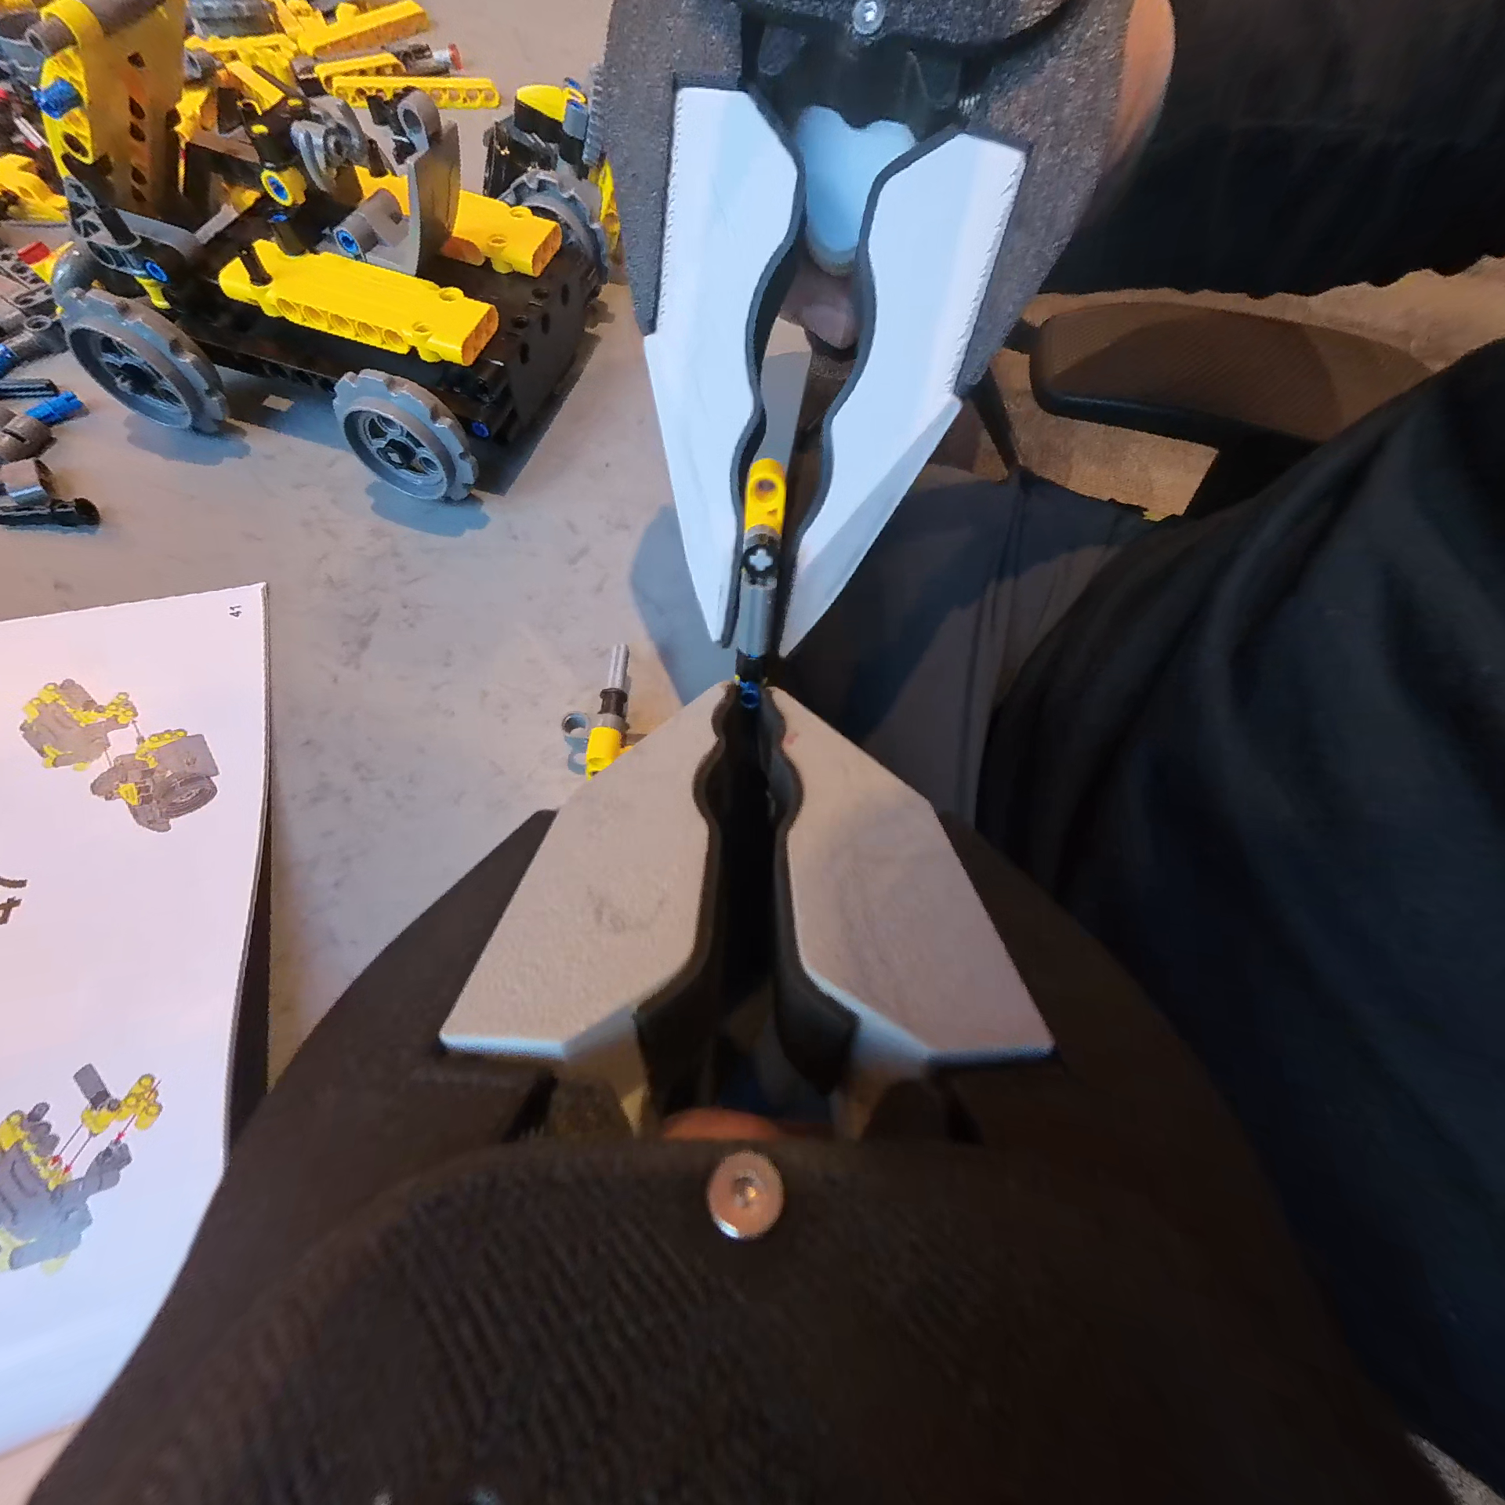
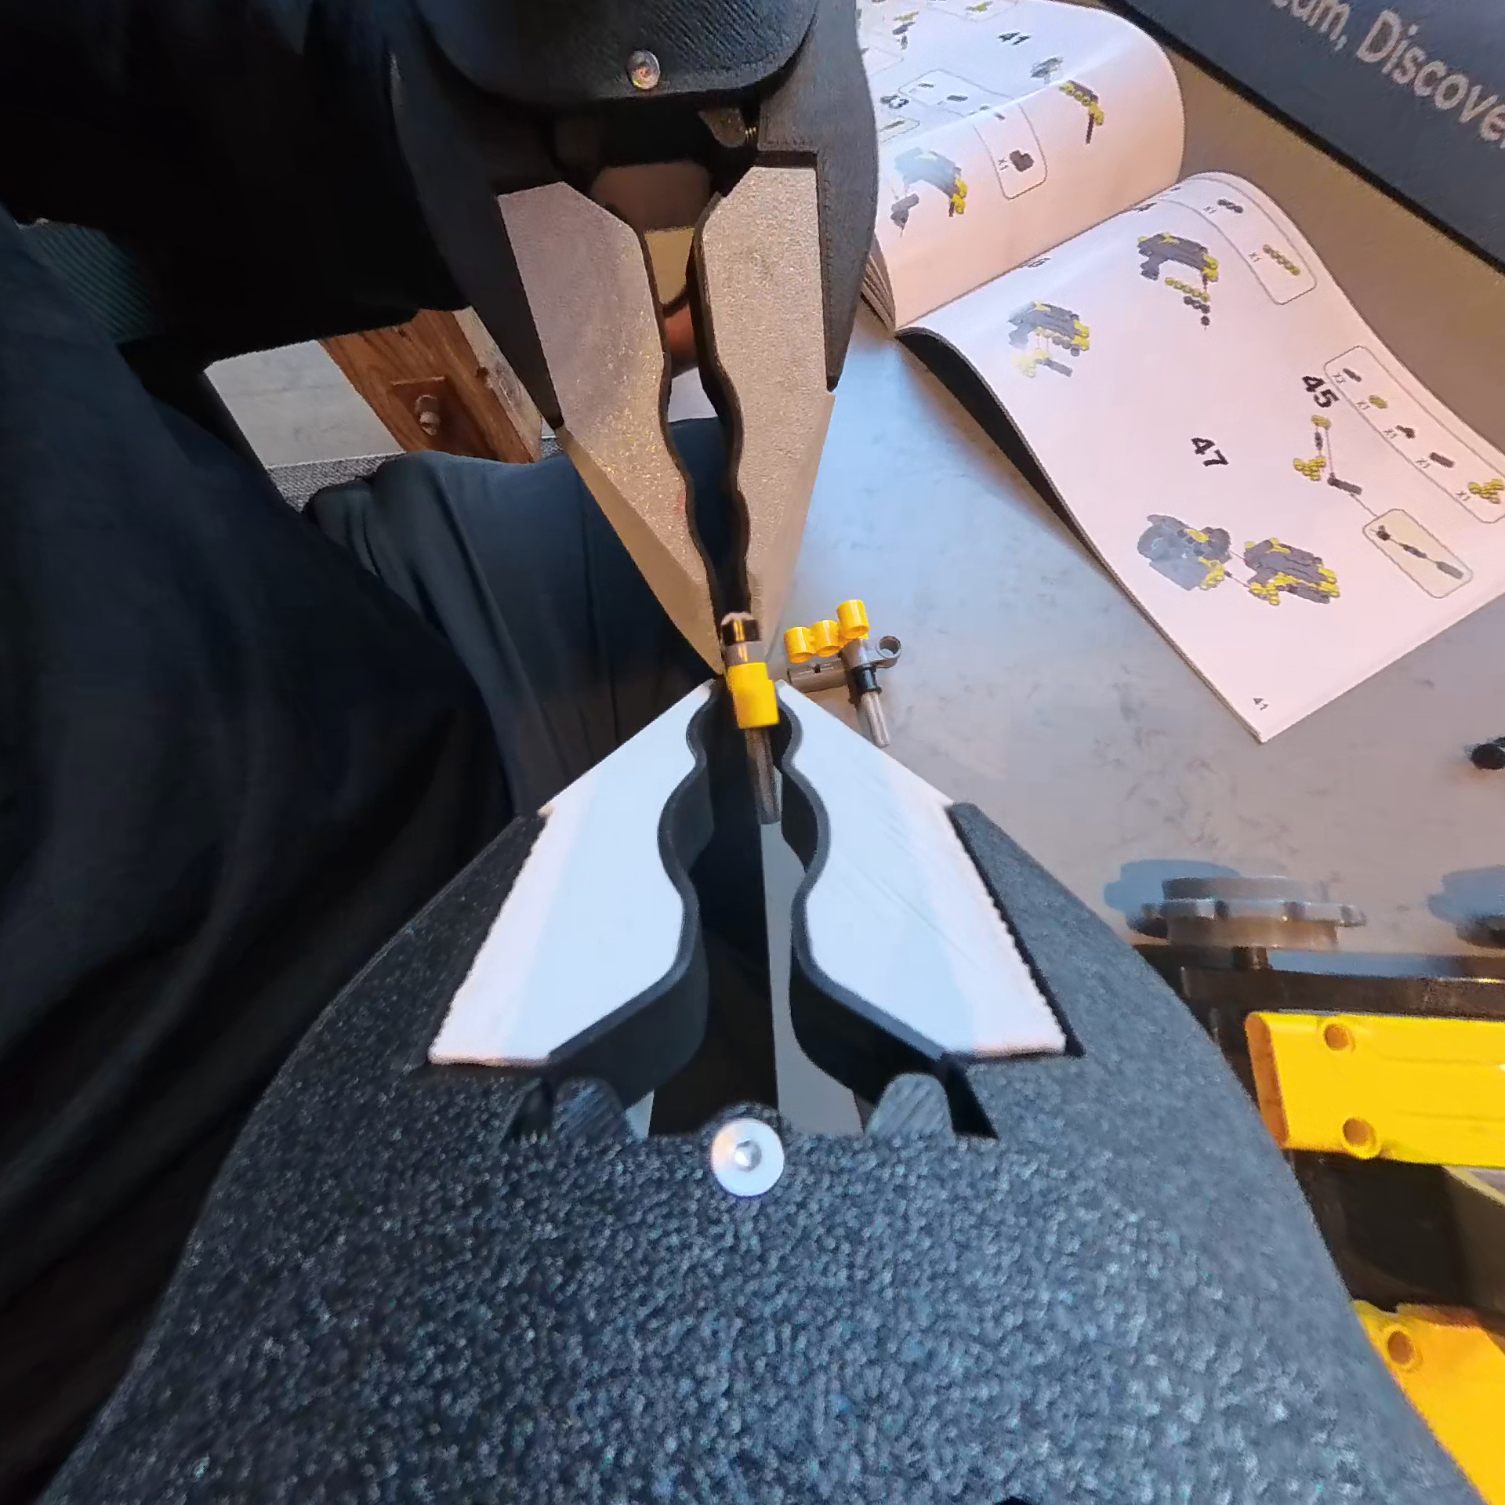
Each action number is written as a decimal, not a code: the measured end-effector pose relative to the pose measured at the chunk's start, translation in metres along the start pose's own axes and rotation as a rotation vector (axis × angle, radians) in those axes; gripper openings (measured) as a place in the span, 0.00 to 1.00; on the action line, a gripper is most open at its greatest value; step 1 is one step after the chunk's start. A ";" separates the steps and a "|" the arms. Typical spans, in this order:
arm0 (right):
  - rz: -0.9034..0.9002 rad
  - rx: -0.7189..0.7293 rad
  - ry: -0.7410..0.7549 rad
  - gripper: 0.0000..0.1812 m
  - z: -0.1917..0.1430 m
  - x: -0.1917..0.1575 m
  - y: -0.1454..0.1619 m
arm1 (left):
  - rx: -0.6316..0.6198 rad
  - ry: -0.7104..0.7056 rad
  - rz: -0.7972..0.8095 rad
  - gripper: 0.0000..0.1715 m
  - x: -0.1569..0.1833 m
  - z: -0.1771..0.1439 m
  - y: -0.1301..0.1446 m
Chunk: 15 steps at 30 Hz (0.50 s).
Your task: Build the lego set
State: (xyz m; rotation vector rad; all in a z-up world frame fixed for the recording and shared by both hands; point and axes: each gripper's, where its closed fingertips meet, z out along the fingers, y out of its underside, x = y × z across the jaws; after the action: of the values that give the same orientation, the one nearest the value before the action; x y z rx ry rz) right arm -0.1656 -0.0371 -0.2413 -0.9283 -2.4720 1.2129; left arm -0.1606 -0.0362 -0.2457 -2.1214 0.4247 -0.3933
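Above grey table (image 2: 1018, 814), 2 clenched grippers met tip-to-tip: right gripper (image 2: 745, 692) and left gripper (image 1: 745, 692) both grasped thin yellow-grey plastic axle assembly (image 2: 748, 692) lengthwise.

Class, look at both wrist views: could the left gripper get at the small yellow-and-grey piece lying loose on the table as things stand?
Probably not yet. The left gripper is shut on one end of the axle piece, with the right gripper clamping the other. The loose piece lies unobstructed nearby.

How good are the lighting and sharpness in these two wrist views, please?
Left wrist view: the left gripper sits in shadow, its near housing blurred; the right gripper opposite is brightly lit; the booklet shows a pinkish glare. Right wrist view: the yellow connector is sharp, the yellow model soft, and edges bend with wide-angle distortion.
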 end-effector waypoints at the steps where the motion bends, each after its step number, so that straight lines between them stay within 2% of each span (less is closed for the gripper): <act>1: -0.001 -0.001 0.002 0.05 0.000 0.000 0.000 | 0.001 -0.002 -0.001 0.02 0.000 0.000 0.000; 14: -0.052 -0.018 0.029 0.04 0.004 0.001 0.001 | -0.021 -0.003 -0.047 0.02 -0.003 -0.003 0.003; 15: -0.037 -0.034 0.035 0.04 0.005 0.004 0.004 | -0.036 -0.036 -0.037 0.06 -0.008 -0.007 0.004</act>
State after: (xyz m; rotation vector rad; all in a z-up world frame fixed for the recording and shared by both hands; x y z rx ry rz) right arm -0.1694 -0.0356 -0.2475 -0.9008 -2.4785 1.1376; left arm -0.1714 -0.0396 -0.2467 -2.1704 0.3749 -0.3702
